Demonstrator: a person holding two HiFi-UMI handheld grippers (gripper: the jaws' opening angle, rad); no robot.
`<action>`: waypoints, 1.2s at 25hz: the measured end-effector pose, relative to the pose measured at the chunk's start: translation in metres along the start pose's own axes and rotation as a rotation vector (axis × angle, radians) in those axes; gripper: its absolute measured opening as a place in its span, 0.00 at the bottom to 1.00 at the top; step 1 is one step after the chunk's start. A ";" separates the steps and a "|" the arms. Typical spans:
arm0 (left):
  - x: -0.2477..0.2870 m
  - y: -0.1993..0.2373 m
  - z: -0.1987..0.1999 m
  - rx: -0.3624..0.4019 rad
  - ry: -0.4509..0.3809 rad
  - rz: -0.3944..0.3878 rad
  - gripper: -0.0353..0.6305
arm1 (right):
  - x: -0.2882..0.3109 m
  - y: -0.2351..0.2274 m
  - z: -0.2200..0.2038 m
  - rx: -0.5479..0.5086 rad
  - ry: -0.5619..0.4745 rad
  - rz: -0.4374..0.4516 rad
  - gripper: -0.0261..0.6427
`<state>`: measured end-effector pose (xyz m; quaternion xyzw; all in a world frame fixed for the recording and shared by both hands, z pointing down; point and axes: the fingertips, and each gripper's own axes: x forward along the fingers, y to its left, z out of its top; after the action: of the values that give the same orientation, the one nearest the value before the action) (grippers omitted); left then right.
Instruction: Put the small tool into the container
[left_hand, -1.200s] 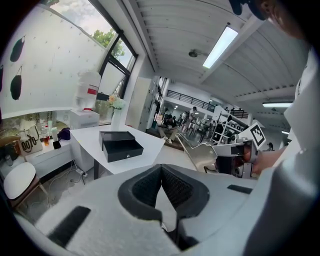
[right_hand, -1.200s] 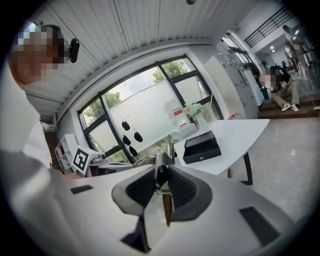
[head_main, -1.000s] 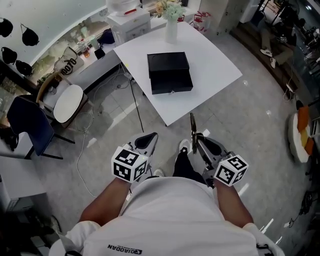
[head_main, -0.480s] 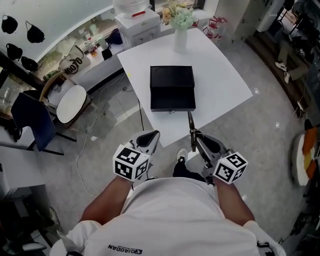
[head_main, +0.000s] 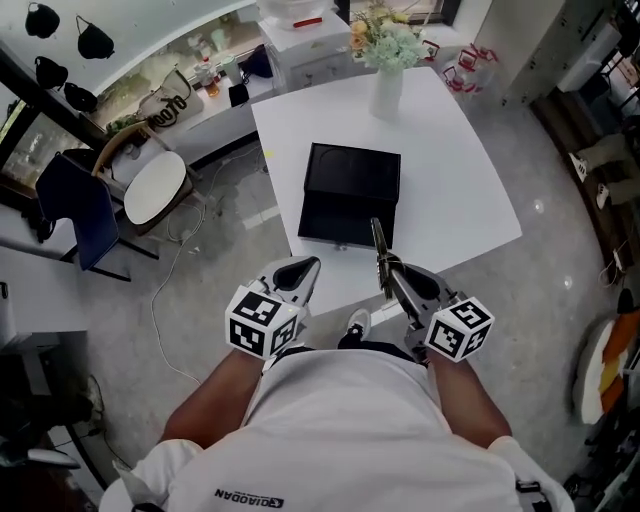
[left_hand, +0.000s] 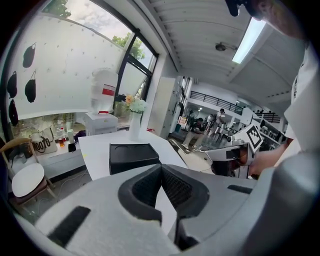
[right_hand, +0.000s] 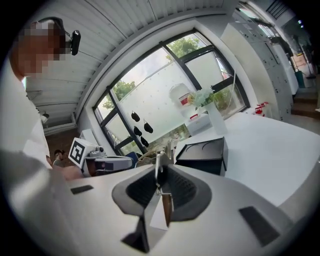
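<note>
Right gripper view alone shows fingers (right_hand: 186, 191) pinching small tool (right_hand: 158, 172).

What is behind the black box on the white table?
A white vase holding flowers stands behind the black box, apart from it, near the table's far edge. What the box holds cannot be seen.

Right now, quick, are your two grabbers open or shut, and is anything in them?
Left gripper: shut, nothing between its jaws.
Right gripper: shut on the small tool, a thin metal piece sticking out past its tips.
</note>
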<state>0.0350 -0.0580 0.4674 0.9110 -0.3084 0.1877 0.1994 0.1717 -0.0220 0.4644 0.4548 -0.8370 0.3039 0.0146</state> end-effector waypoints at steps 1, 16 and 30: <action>0.003 0.000 0.002 -0.005 0.001 0.012 0.07 | 0.002 -0.004 0.001 -0.005 0.011 0.013 0.14; 0.028 0.022 0.016 -0.016 0.034 0.031 0.06 | 0.034 -0.031 0.015 -0.061 0.047 0.017 0.05; 0.028 0.066 0.029 -0.002 0.041 -0.047 0.07 | 0.072 -0.041 0.012 -0.115 0.082 -0.109 0.05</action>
<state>0.0202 -0.1342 0.4722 0.9137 -0.2832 0.2012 0.2109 0.1642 -0.0990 0.4970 0.4852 -0.8258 0.2726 0.0913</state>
